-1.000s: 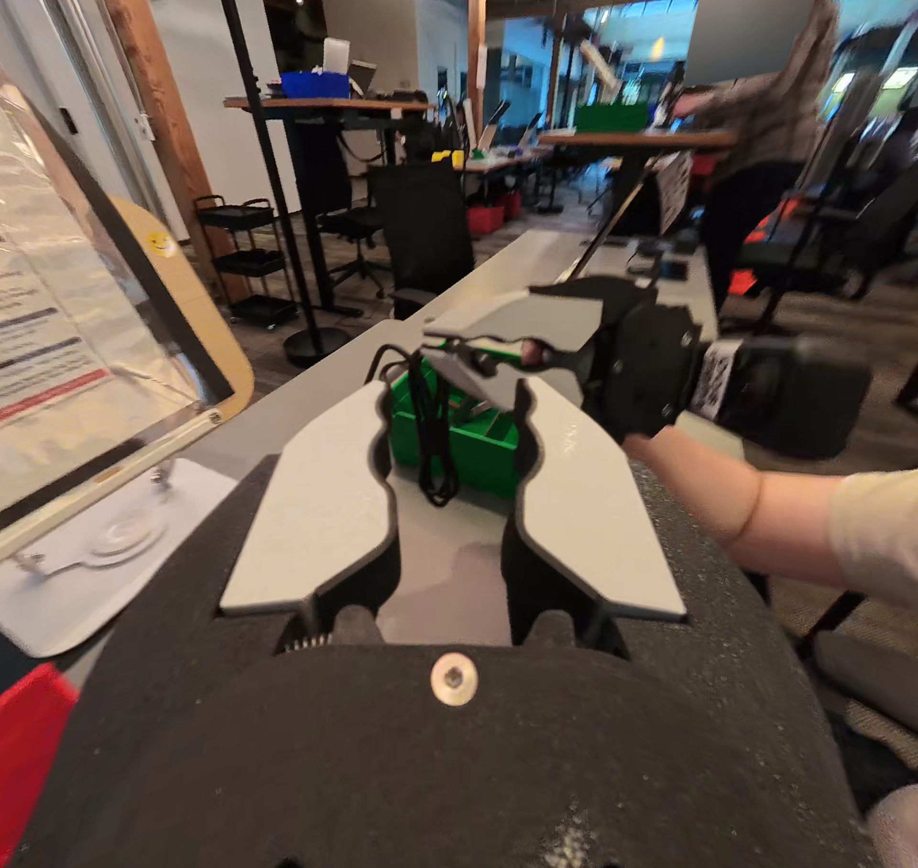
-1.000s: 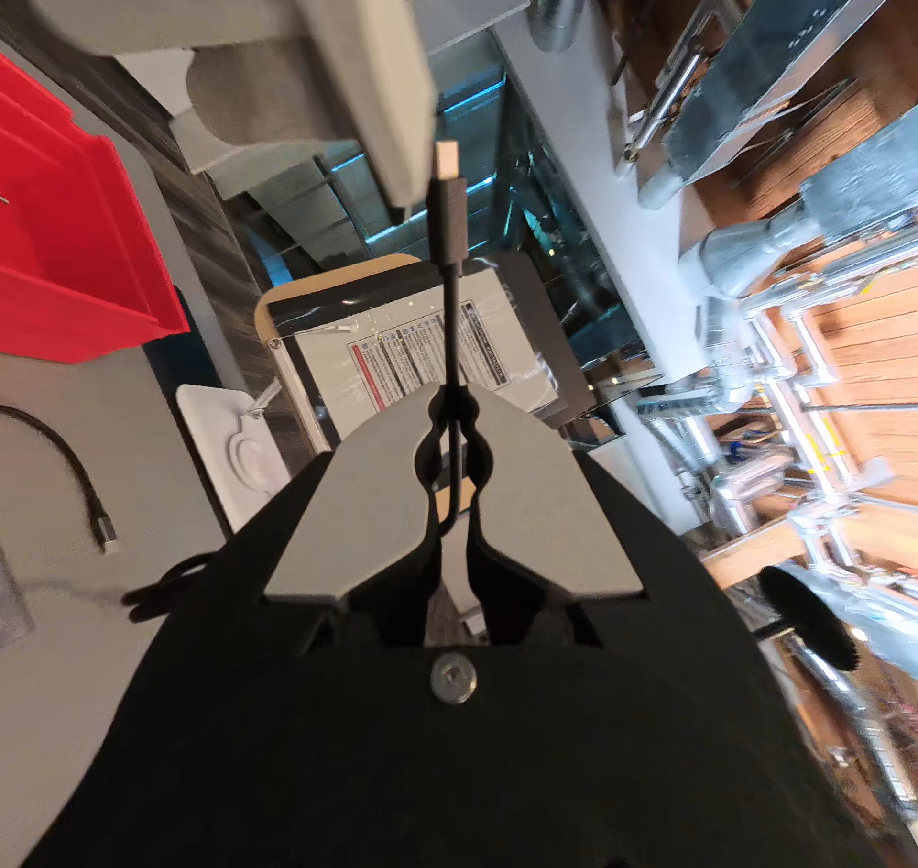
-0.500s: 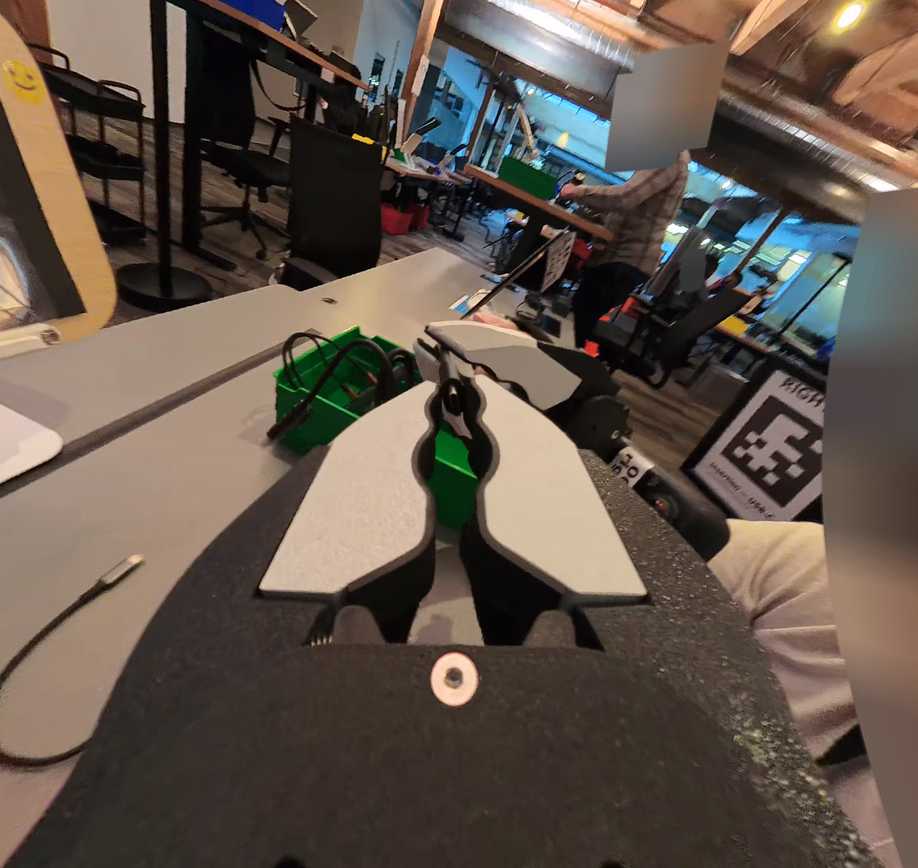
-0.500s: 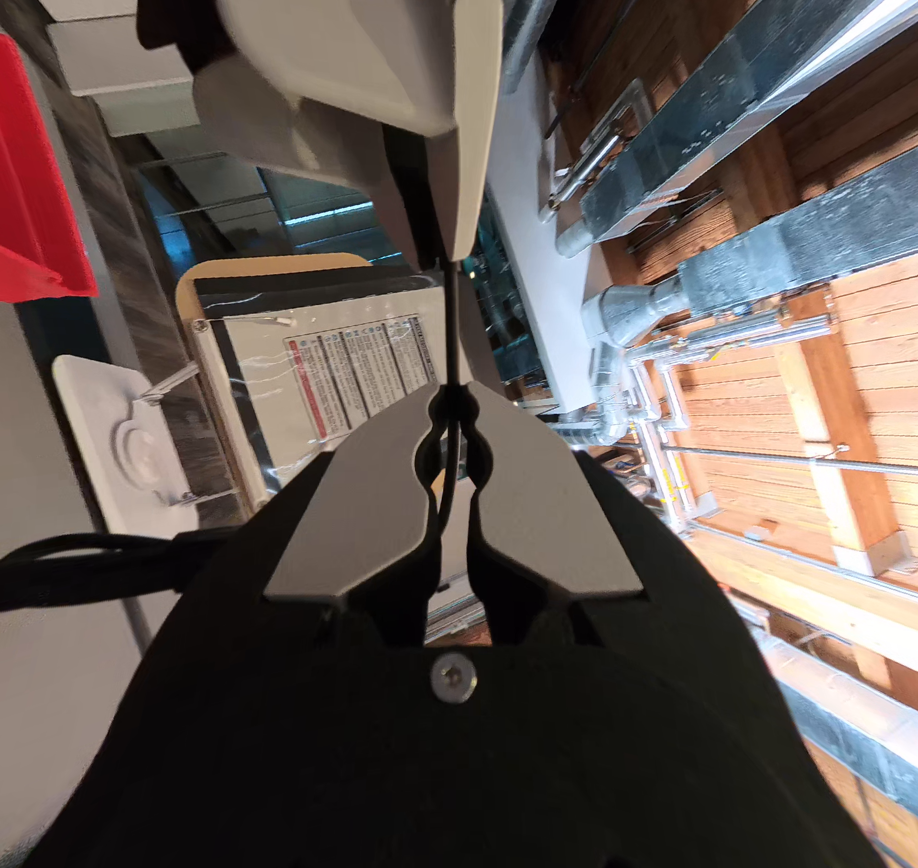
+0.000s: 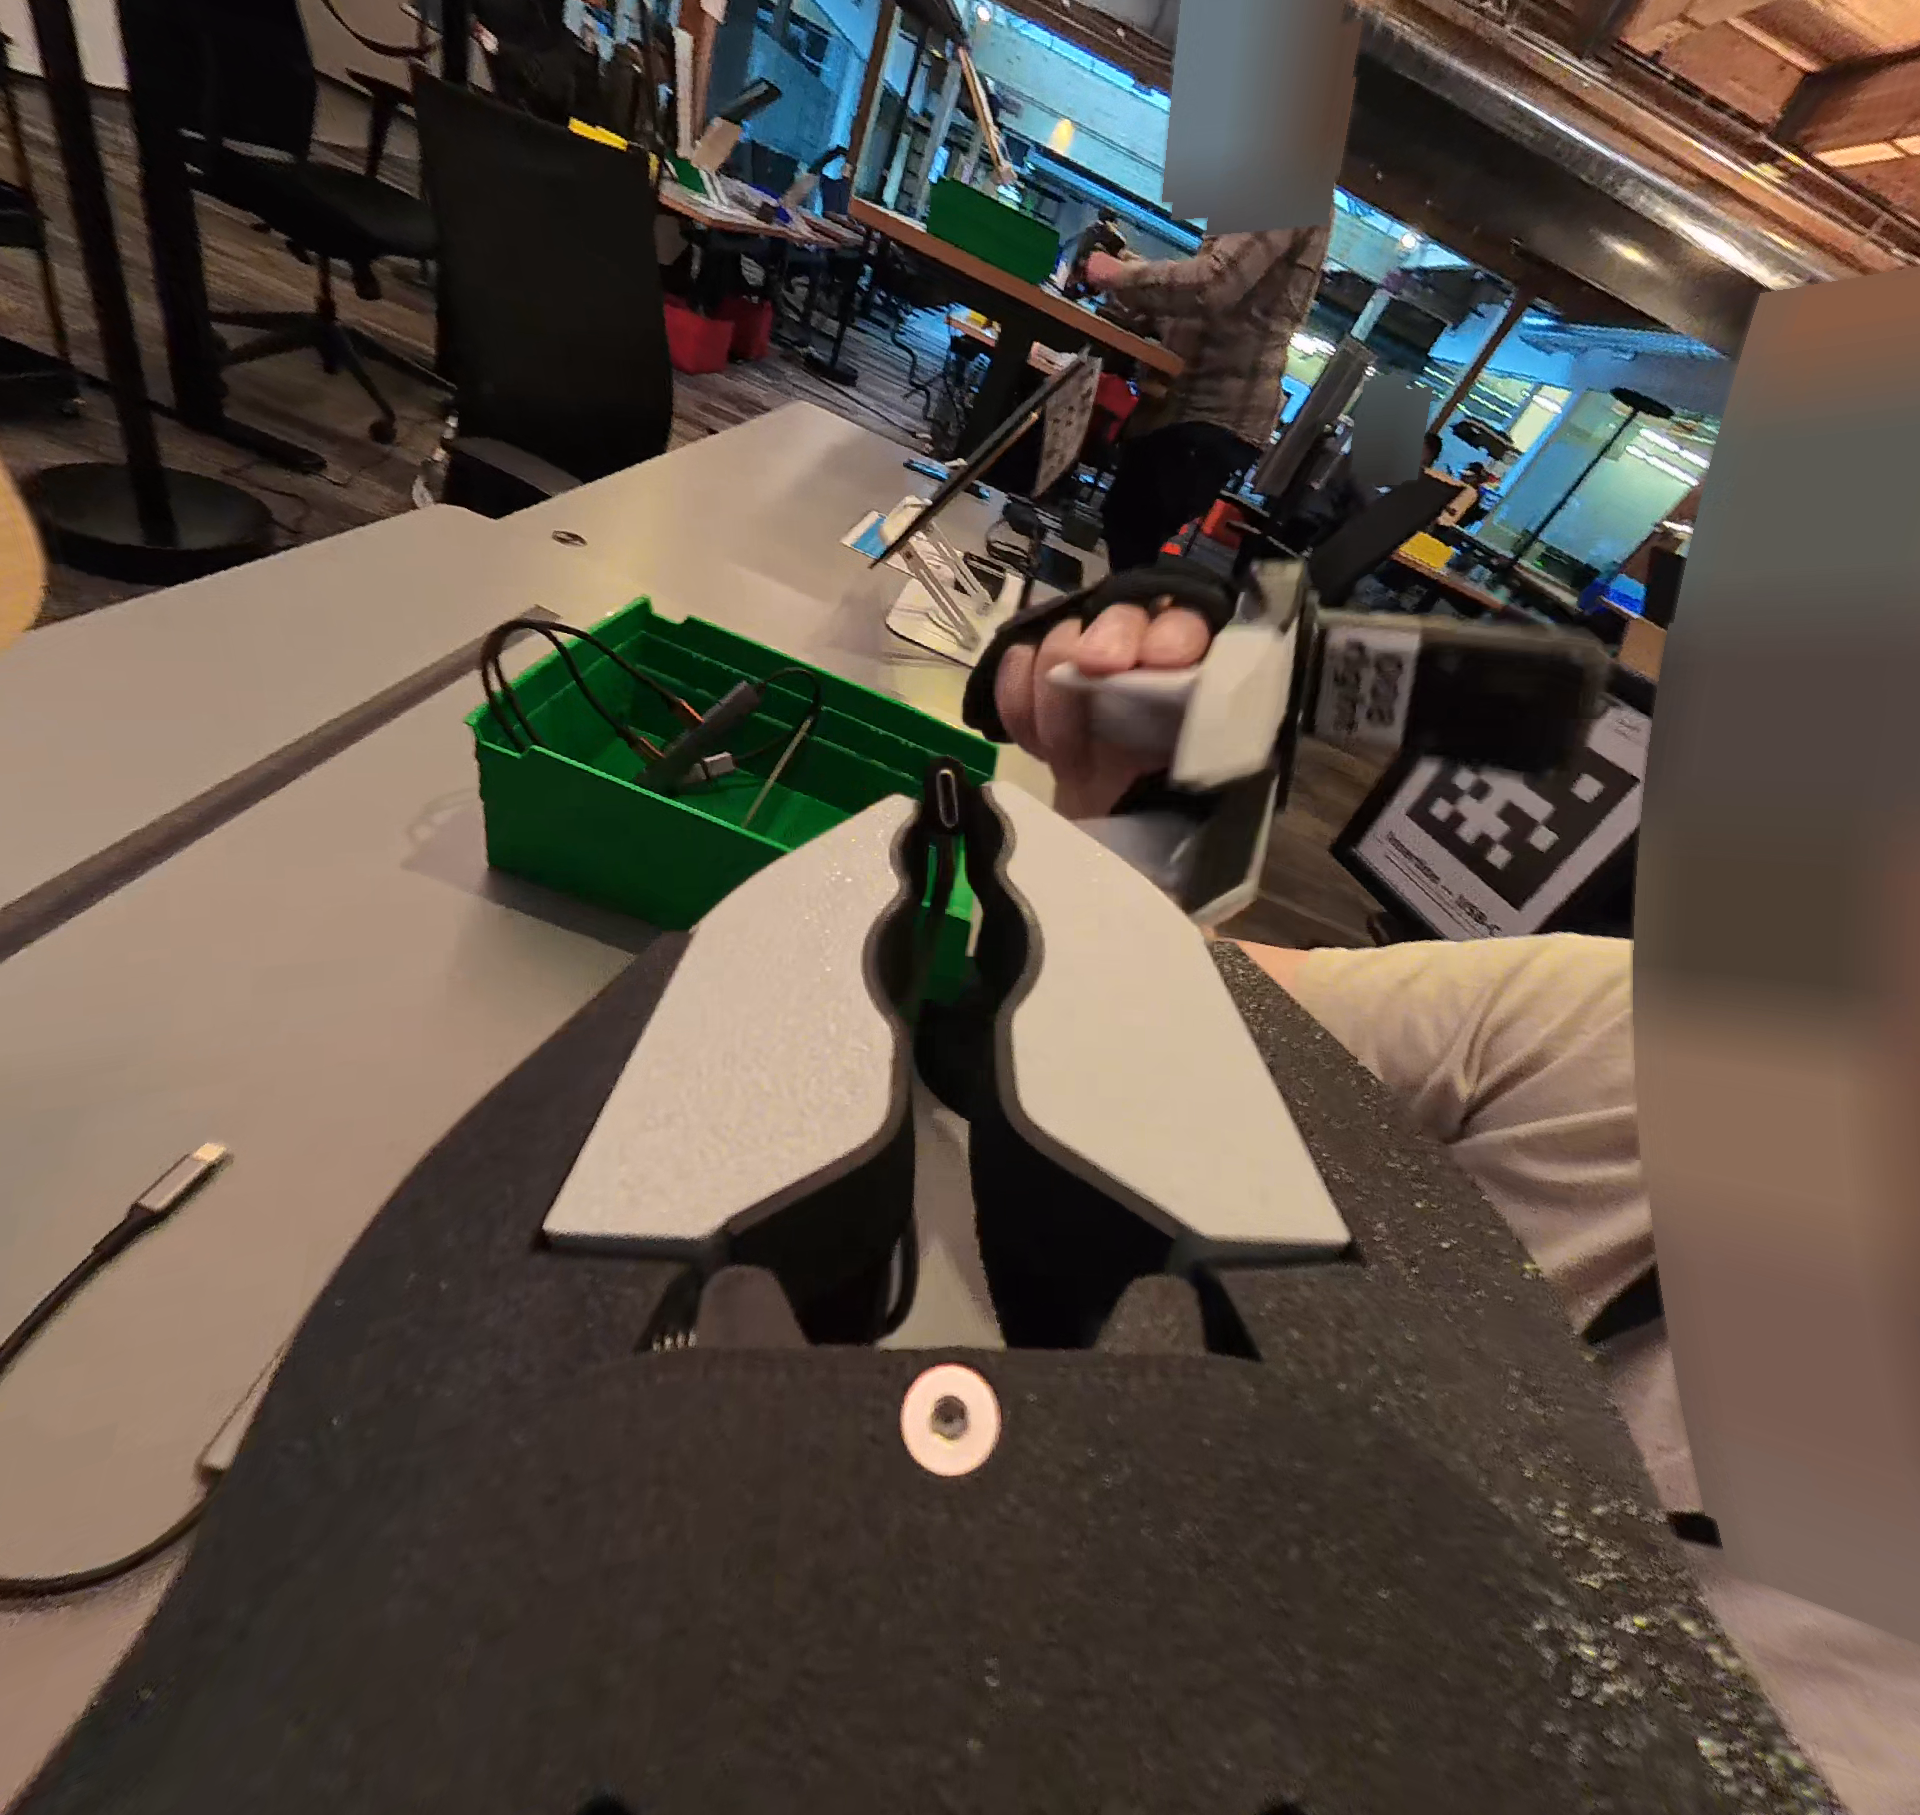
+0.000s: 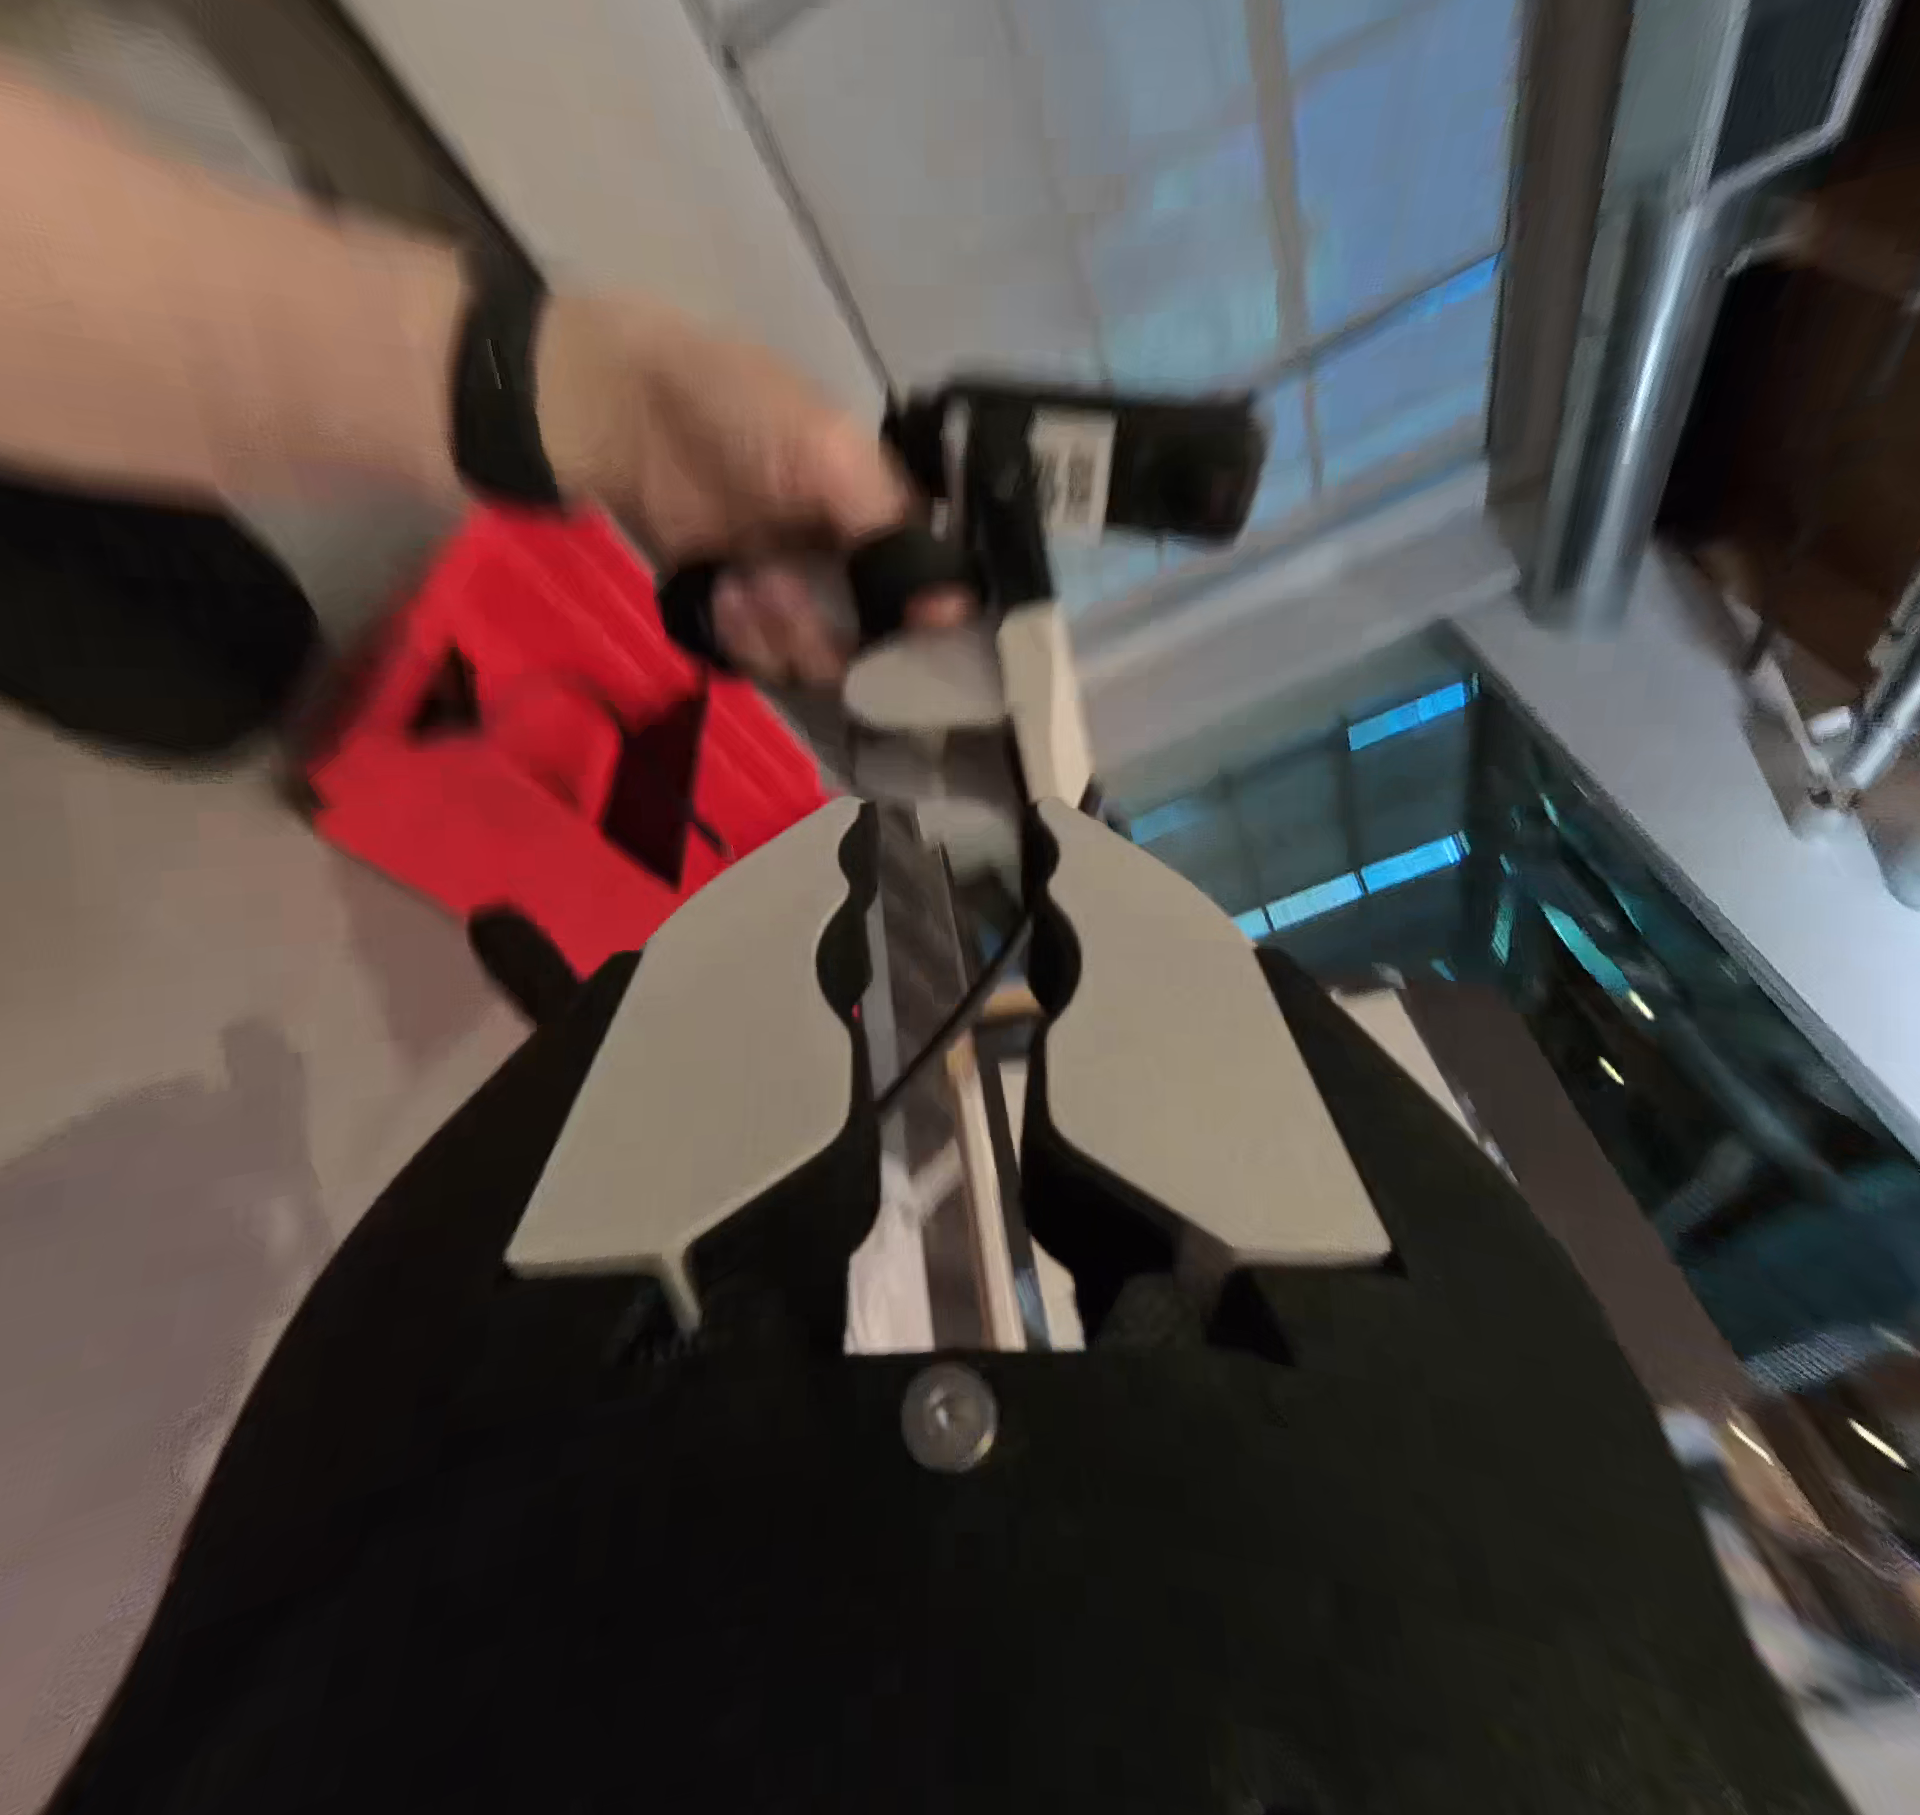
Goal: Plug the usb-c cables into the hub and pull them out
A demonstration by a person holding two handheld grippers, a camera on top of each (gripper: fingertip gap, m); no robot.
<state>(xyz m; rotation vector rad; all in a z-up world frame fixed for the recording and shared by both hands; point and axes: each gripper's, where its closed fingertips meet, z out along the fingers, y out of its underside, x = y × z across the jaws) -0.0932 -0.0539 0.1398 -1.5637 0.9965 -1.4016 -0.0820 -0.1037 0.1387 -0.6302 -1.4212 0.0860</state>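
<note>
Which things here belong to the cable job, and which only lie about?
Job: left gripper, shut on plug; right gripper, open; table cable; cables in green bin.
Lying about: marker board; chair.

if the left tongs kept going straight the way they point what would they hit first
Probably the green bin: it sits on the grey table right beyond the left tongs, which are shut on a usb-c connector. Depth is unclear; if they point slightly higher, they could pass over its rim.
</note>
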